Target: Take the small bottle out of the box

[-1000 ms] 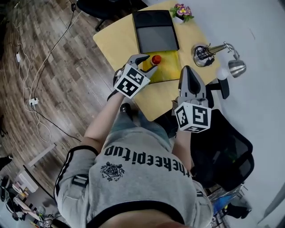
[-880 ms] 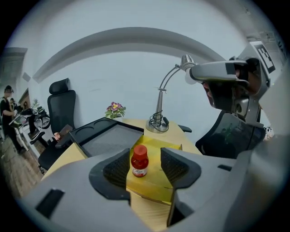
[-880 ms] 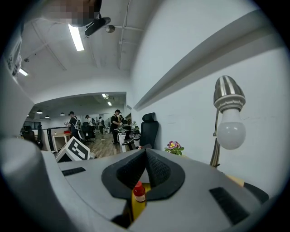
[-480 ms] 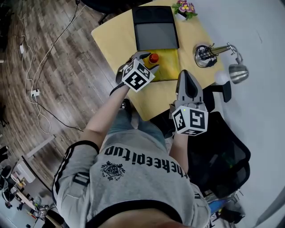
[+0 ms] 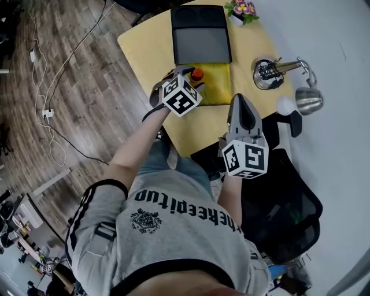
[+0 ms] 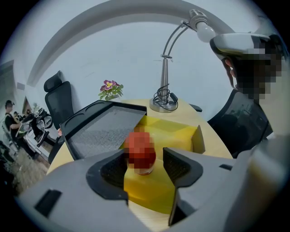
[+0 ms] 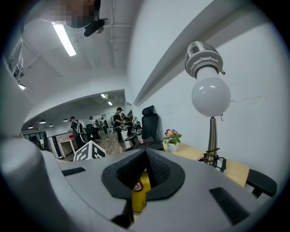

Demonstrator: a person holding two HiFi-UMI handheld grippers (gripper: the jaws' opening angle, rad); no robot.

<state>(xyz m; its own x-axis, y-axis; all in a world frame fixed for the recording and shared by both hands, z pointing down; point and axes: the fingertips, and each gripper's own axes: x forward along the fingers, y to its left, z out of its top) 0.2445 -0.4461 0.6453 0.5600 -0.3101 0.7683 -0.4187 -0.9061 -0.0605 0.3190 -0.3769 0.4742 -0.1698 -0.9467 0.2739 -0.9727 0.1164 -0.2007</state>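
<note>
A small yellow bottle with a red cap point(image 5: 197, 74) point(image 6: 140, 152) stands upright at the near left edge of the open yellow box point(image 5: 218, 82) point(image 6: 174, 131) on the round wooden table point(image 5: 150, 46). My left gripper point(image 5: 193, 78) point(image 6: 142, 165) is open, its pads on either side of the bottle's cap with a gap showing on the right side. My right gripper point(image 5: 241, 99) point(image 7: 146, 156) hovers over the table's near edge, right of the box, with its jaws shut and nothing held.
A black tray point(image 5: 200, 34) lies behind the box. A flower pot point(image 5: 241, 10) stands at the table's far side. A desk lamp point(image 5: 272, 68) and its bulb point(image 5: 286, 105) are at the right. A black office chair point(image 5: 292, 199) is by my right side.
My left gripper's jaws have widened around the bottle, which stays upright at the box's edge. Both grippers sit slightly farther forward in the view.
</note>
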